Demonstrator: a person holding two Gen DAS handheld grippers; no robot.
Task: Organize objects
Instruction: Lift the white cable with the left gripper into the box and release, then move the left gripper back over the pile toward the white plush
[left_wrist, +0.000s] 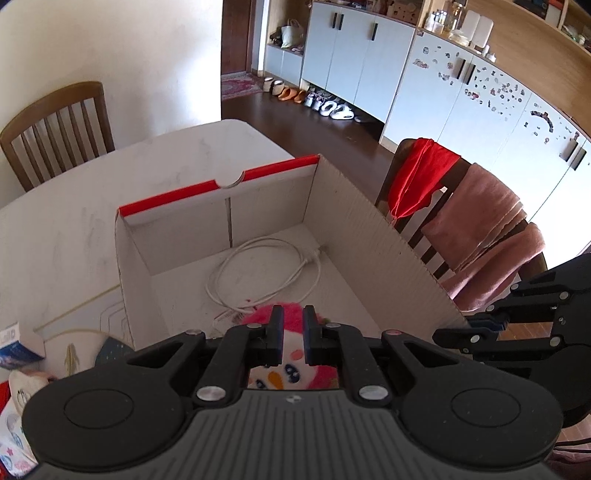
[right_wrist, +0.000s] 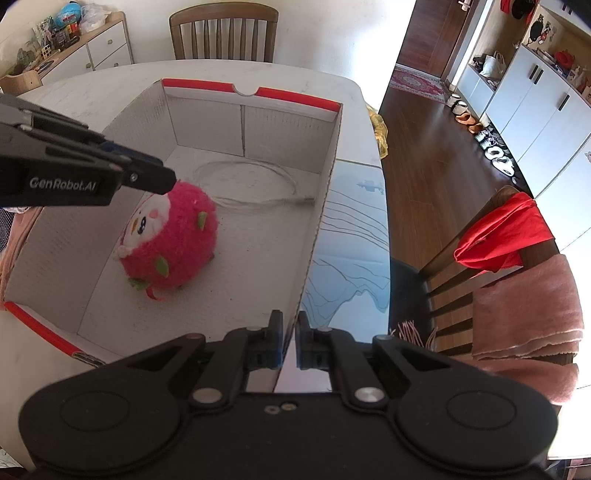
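While boxed, plush (right_wrist: 170, 236) under left gripper (right_wrist: 168, 181)

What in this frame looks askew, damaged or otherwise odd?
Nothing looks damaged or spilled. The round pink plush toy lies tilted on its side inside the white cardboard box with red rim, near the coiled white cable. The left gripper grips its top; the right gripper pinches the box wall.

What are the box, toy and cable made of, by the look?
Box: corrugated cardboard, matte white inside, fluting along the cut rim, red outside edge. Toy: plush, fuzzy pink pile, likely synthetic, small green leaf tabs. Cable: white, smooth jacket, probably plastic or rubber.
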